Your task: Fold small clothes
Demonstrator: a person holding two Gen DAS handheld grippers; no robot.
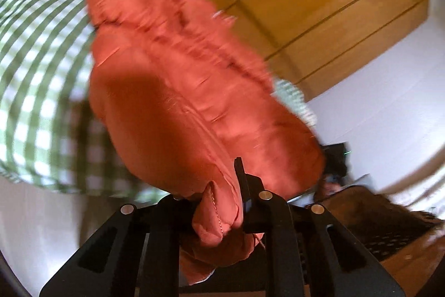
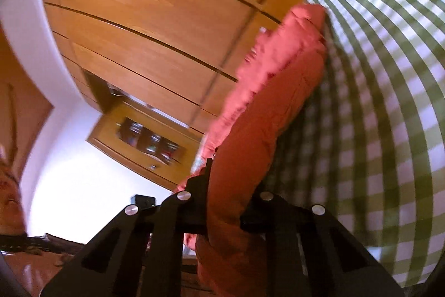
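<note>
Above the green-checked cloth [image 1: 41, 68], the coral garment [image 1: 178, 102] hangs lifted, the left gripper [image 1: 222, 213] and right gripper [image 2: 222, 210] each pinching an edge. Step: pick-up, apparently. Next: likely spreading it flat on that cloth, keeping both pinches.

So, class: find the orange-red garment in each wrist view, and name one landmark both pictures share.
Left wrist: the orange-red garment fills the centre, running from upper left down into the left gripper.
Right wrist: it runs from upper right of centre down into the right gripper.
Shared landmark: the green-and-white checked cloth behind it.
</note>
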